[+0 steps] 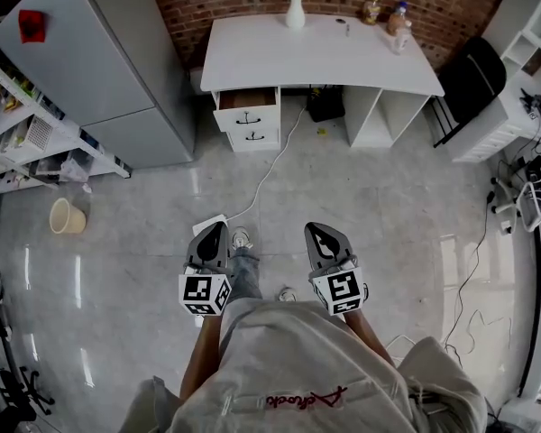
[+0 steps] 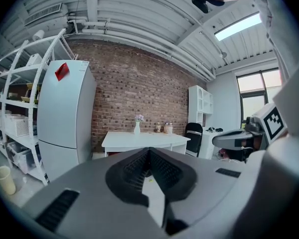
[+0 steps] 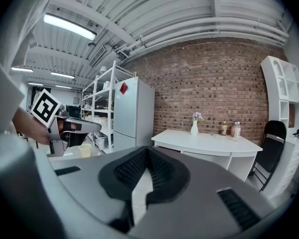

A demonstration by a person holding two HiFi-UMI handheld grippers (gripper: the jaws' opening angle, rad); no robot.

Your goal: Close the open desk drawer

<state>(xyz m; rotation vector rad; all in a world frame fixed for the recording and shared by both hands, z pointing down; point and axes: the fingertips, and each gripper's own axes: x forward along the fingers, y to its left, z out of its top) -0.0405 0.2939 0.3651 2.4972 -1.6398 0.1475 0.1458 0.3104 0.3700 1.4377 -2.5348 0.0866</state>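
The white desk (image 1: pixel 316 57) stands far ahead against the brick wall. Its top left drawer (image 1: pixel 247 99) is pulled out, showing a brown inside; a shut drawer (image 1: pixel 252 135) sits below it. My left gripper (image 1: pixel 218 228) and right gripper (image 1: pixel 314 229) are held side by side over the floor, well short of the desk, both shut with nothing in them. In the left gripper view the shut gripper (image 2: pixel 149 151) points at the desk (image 2: pixel 144 139) and hides the drawer. The right gripper view shows its gripper (image 3: pixel 147 150) shut, with the desk (image 3: pixel 209 142) to the right.
A grey fridge (image 1: pixel 99 52) stands left of the desk, with shelving (image 1: pixel 18 133) and a beige bucket (image 1: pixel 68 216) further left. A white cable (image 1: pixel 270 165) runs across the floor from the desk to a power strip (image 1: pixel 209 224). A black chair (image 1: pixel 473 75) is at the right. A vase (image 1: pixel 295 7) and bottles (image 1: pixel 397 16) stand on the desk.
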